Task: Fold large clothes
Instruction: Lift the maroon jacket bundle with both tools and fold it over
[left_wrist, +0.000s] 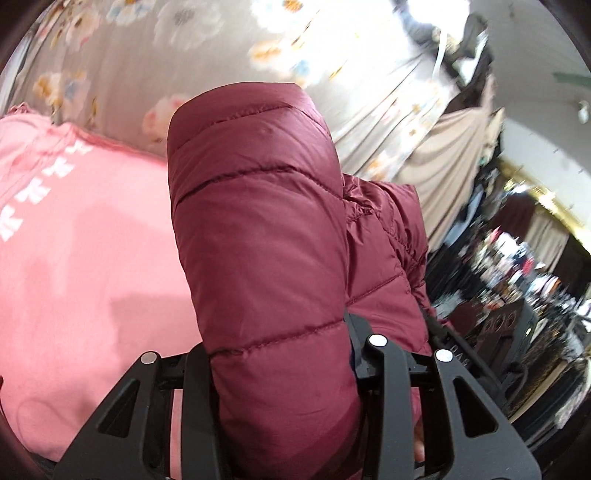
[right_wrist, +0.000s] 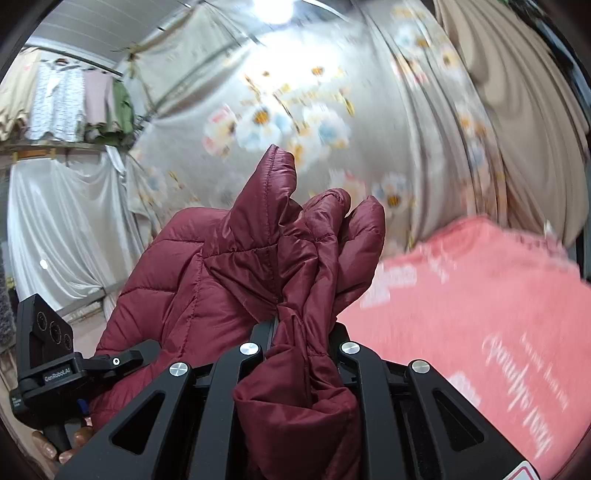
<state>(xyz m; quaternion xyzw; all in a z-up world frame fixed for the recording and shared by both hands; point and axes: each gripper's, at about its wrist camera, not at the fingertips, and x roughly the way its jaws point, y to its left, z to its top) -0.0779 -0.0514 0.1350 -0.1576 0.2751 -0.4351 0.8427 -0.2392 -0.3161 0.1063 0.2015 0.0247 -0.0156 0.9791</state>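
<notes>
A grey curtain (right_wrist: 332, 110) printed with pale flowers hung behind everything, and beside it hung a plain beige drape (right_wrist: 524, 92). Far to the left in the right wrist view, a rail of hanging clothes (right_wrist: 74, 99) ran above a white sheet (right_wrist: 55, 221). Below lay a pink cloth (left_wrist: 85, 258) with white lettering, spread flat and blurred.

The dark red quilted jacket (left_wrist: 266, 240) was up off that pink cloth, gripped at two places. The left gripper (left_wrist: 280, 354) had its jaws closed on a thick, padded roll of the jacket, which bulged out in front of the fingers and hid their tips; the jaws stood fairly wide apart because of the bulk between them. Past that roll, more of the jacket trailed away to the right, towards the other black gripper's body.

The right gripper (right_wrist: 295, 332) was nearly closed, pinching a thinner, gathered bunch of the jacket (right_wrist: 288, 258). The fabric twisted tight where the jaws met and fanned out above them into several puffy folds, one peak standing up against the curtain. The rest of the jacket hung off to the left. At the lower left of that view, the left gripper (right_wrist: 44, 362) was seen from the side, with the person's fingertips (right_wrist: 46, 448) wrapped under its handle.
</notes>
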